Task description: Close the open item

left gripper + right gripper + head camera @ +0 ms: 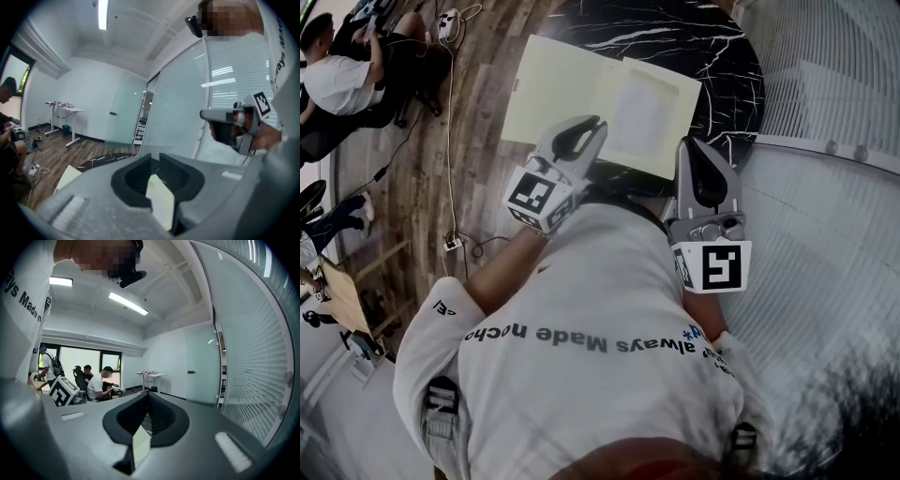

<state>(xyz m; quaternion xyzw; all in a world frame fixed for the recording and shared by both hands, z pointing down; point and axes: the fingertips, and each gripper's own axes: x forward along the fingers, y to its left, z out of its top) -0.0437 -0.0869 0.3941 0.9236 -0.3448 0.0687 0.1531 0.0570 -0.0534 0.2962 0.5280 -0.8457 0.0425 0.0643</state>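
A pale yellow folder [553, 89] lies open on the round black marble table [675, 37], with a white sheet [647, 112] on its right half. My left gripper [592, 127] hovers over the folder's near edge, close to the fold. In the left gripper view its jaws [155, 157] stand a narrow slit apart with nothing pressed between them, and the folder [161, 204] shows below through their hollow. My right gripper [698, 150] is beside the folder's right near corner. Its jaws [148, 394] meet at the tips, and the folder [140, 444] shows beneath them.
A glass wall with white blinds [834, 94] runs close along the right. On the wooden floor at the left are cables and a power strip [450, 244]. People sit at desks at the far left [342, 80]. A white desk [63, 110] stands across the room.
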